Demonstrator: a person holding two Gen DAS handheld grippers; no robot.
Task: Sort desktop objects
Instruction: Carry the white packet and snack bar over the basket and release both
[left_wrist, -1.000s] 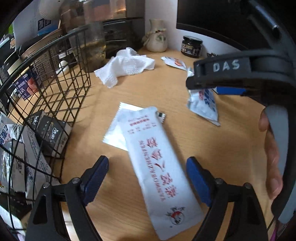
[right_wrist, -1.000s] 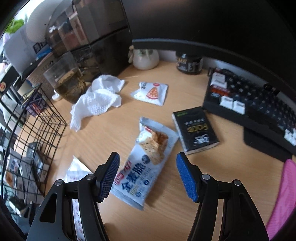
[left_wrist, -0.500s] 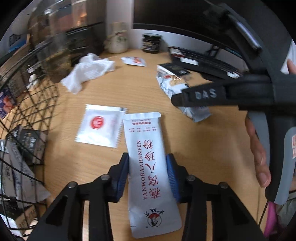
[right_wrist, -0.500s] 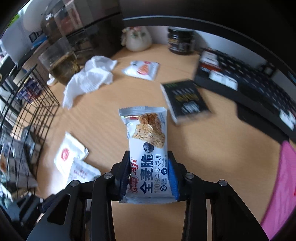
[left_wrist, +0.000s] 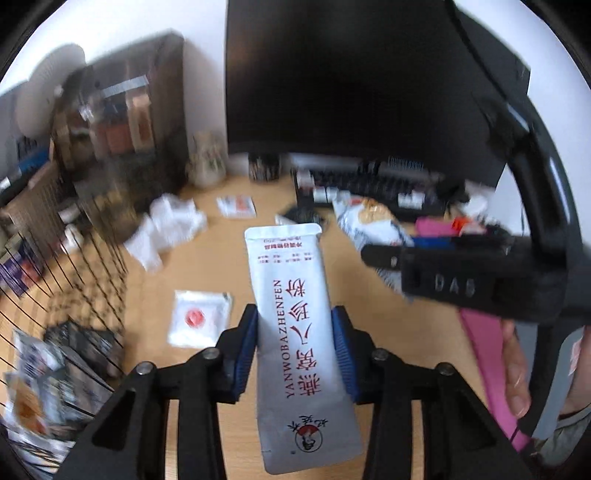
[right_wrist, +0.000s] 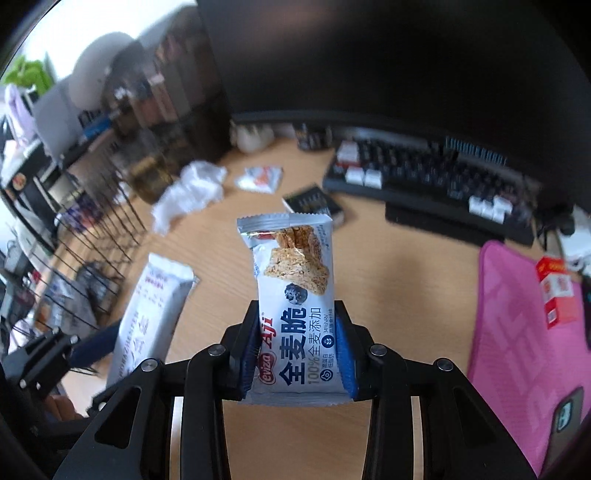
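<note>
- A light wooden desk (right_wrist: 406, 280) carried everything.
- A crumpled white tissue (right_wrist: 192, 192) lay near its back left part, just beside a small white packet with an orange mark (right_wrist: 260, 179).
- A black box with pale print (right_wrist: 314, 203) lay close to that packet, in front of a black keyboard (right_wrist: 424, 173).
- A pink mat (right_wrist: 517, 332) covered the right side, with a red and white carton (right_wrist: 557, 291) resting on it.
- A flat white sachet with a red dot (left_wrist: 199, 323) lay nearer the front, beside a black wire basket (left_wrist: 85, 258).
- A pale vase (left_wrist: 207, 166) and a dark jar (left_wrist: 264, 168) stood by the wall, both blurred.
</note>
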